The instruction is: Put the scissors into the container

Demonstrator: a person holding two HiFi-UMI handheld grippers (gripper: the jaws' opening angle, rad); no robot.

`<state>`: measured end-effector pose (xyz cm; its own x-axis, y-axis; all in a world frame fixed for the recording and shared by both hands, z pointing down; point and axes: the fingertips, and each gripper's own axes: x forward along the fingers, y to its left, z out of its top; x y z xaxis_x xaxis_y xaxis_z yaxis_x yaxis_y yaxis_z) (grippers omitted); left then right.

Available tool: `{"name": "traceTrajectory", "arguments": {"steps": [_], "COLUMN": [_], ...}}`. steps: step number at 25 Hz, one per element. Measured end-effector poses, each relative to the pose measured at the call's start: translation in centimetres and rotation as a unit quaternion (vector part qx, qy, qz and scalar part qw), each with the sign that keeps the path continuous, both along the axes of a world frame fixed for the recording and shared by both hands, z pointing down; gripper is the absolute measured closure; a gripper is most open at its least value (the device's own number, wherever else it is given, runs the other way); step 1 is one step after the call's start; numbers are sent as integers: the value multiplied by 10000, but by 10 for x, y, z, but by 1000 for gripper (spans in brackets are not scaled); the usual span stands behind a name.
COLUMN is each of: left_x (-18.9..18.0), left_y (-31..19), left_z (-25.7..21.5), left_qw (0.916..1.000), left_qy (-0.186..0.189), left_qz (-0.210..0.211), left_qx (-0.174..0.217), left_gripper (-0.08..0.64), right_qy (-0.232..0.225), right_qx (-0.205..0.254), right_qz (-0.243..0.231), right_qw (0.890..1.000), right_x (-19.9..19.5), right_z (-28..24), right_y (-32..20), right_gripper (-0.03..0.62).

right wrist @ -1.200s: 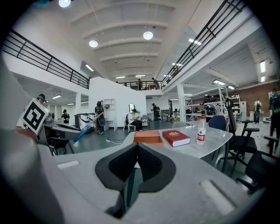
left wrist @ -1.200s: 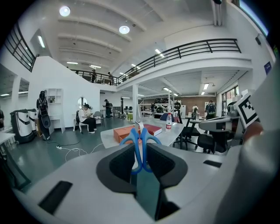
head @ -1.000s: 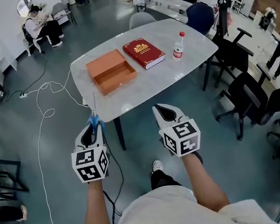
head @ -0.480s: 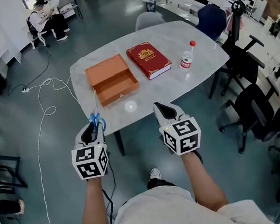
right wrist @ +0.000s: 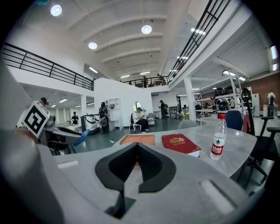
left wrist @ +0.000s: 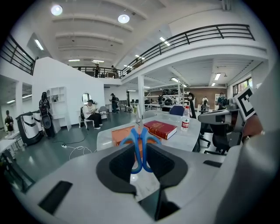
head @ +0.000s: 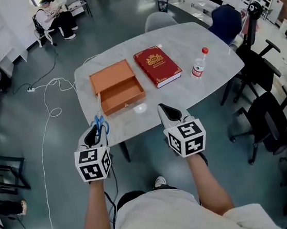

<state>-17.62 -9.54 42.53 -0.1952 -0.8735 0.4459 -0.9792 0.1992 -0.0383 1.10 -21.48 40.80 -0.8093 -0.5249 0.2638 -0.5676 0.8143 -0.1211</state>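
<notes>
Left gripper [head: 97,131]: I am holding it at the near left, just short of the near edge of the worktop [head: 196,37] and above the floor.
Left fingers [left wrist: 119,162]: they are grasping the scissors [left wrist: 139,148] by the blue handle loops, which are sitting between the two pads.
Scissors: they are riding in my left gripper, with the blades pointing up and away toward the far side. They are well apart from the container.
Right gripper [head: 170,114]: I am holding it at the near right, level with the left one, at the worktop's near edge.
Right fingers [right wrist: 120,164]: they are clenching together at the tips, with nothing between them.
Container [head: 123,94]: the orange box is lying open on the left part of the worktop, beyond my left gripper.
Red book [head: 158,65]: it is lying flat just right of the container.
Bottle [head: 198,64]: it is standing upright with a red cap, right of the book.
Floor: a white cable [head: 50,112] is trailing across it at the left.
Background: a person [head: 56,16] is sitting at the far left, and dark office chairs [head: 261,123] are standing at the right.
</notes>
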Motion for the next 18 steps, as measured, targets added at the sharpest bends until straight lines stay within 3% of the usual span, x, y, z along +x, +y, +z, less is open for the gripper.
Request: {"name": "traceTrajectory", "arguments": {"steps": [9,18], "left_x": [-13,-38], "left_y": [-31,-85], "left_z": [12,39], "left_qw": [9993,9922], "left_qy": [-153,-306], "left_qz": [242,1037], "left_qx": [-234,-626], "left_gripper": [479,479], "right_qy": [22,189], "right_qx": [-46,-31], "right_qz": [-80,249], "right_qw": [10000,9995], "right_x": [-22,-53], "right_z": [8,14], "right_y": [-25,-61], "right_gripper": [588,588]}}
